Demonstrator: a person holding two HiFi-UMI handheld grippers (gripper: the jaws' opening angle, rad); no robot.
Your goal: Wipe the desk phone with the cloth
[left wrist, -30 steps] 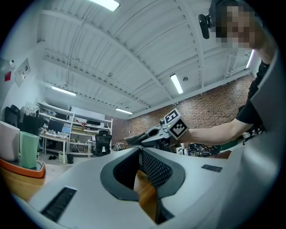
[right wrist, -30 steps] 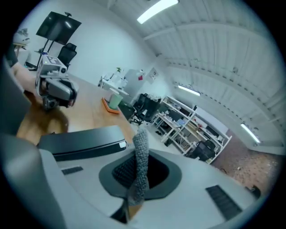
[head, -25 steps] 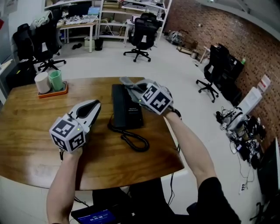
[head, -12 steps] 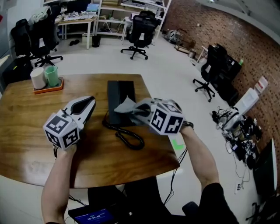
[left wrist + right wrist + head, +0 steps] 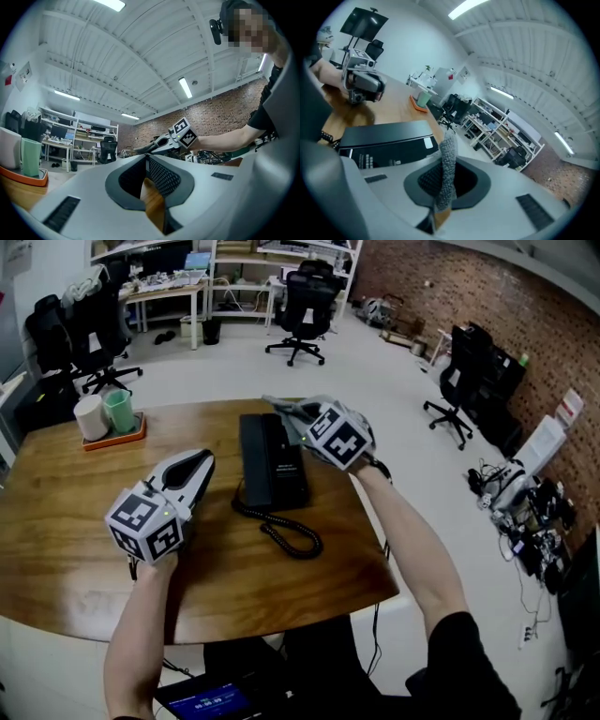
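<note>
Desk phone point(image 5: 272, 465): black, flat on wooden table point(image 5: 75, 521). Long axis runs straight away from the person. Coiled cord point(image 5: 281, 532) loops off its near end.

Right gripper point(image 5: 298, 420): over the phone's far right corner, jaws clamped on grey cloth point(image 5: 448, 159). The cloth stands up between the pads and pokes out past the tips.

Left gripper point(image 5: 195, 465): just left of the phone, not touching it. Jaws drawn together, nothing between them.

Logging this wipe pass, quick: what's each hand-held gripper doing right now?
Left hand-held gripper: closed, holding nothing.
Right hand-held gripper: closed on the cloth.
</note>
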